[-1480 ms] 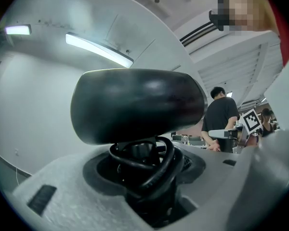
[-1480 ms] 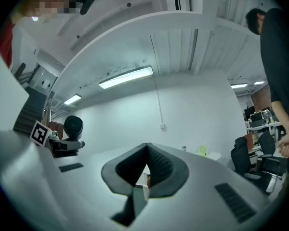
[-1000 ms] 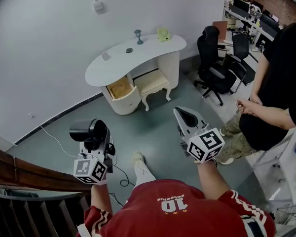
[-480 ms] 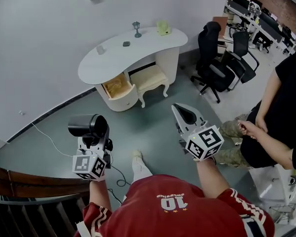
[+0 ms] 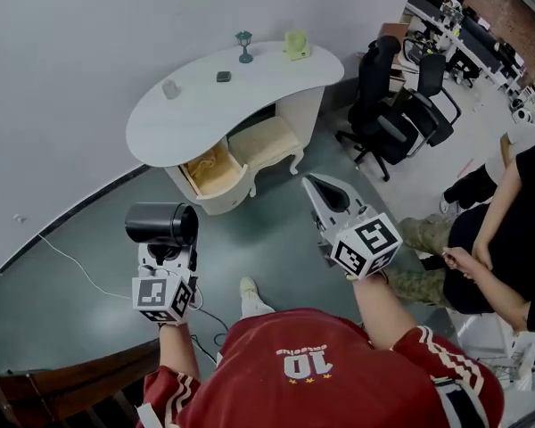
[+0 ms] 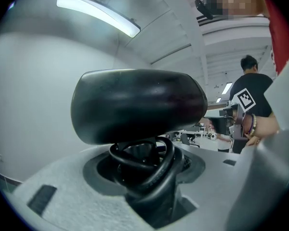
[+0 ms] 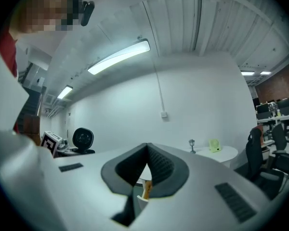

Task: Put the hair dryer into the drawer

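Here, the left gripper (image 5: 167,246) is clamped on the handle of the black hair dryer (image 5: 160,224), whose barrel lies crosswise above the jaws. The left gripper view shows the cord (image 6: 149,162) looped round that handle between them. Ahead, well apart from it, the white desk (image 5: 205,119) stands against the wall, its drawer (image 5: 216,169) open. The right gripper (image 5: 319,191) has its fingers together with nothing between them. Black office chairs (image 5: 392,105) stand farther right

White number 10 on the back of the person's red shirt (image 5: 357,390), near edge of head view, no other readable text.
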The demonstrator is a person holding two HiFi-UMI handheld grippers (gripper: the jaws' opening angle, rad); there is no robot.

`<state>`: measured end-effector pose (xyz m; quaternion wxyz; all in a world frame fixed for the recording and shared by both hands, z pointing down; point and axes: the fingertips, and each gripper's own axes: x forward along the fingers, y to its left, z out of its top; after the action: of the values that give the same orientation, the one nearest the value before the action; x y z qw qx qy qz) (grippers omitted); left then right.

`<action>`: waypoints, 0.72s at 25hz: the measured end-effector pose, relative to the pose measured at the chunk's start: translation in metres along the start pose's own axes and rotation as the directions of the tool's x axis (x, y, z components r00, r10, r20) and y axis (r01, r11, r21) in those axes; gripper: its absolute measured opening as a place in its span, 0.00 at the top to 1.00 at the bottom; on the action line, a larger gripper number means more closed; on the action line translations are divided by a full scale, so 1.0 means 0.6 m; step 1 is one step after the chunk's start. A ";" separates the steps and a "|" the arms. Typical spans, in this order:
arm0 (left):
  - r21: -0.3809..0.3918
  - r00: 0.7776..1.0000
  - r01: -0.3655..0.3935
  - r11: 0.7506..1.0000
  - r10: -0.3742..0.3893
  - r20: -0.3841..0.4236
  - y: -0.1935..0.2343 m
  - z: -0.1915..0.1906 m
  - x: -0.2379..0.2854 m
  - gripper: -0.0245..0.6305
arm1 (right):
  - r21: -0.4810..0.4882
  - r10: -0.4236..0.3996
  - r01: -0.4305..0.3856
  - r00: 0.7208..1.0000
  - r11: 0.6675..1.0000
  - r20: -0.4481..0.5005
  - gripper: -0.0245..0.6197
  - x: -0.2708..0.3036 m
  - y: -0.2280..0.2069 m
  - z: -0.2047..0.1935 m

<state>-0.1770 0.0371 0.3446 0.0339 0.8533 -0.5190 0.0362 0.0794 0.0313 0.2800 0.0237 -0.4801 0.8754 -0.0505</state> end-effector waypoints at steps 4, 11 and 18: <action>-0.009 0.999 0.033 0.999 -0.033 -0.004 0.069 -0.001 0.056 0.57 | 0.012 0.011 -0.011 1.000 1.000 -0.015 0.95 0.094 0.010 -0.001; -0.028 0.995 0.096 0.995 -0.096 -0.015 0.160 -0.015 0.128 0.57 | -0.021 -0.022 0.022 1.000 1.000 0.002 0.95 0.203 0.022 0.004; -0.045 0.987 0.154 0.987 -0.156 -0.039 0.193 -0.047 0.183 0.57 | -0.048 -0.071 0.069 0.997 0.996 -0.031 0.95 0.249 0.005 -0.033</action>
<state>-0.2303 -0.1105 0.3855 0.0652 0.8892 -0.4509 0.0405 -0.0054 -0.0915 0.3003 -0.0036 -0.5101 0.8593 -0.0387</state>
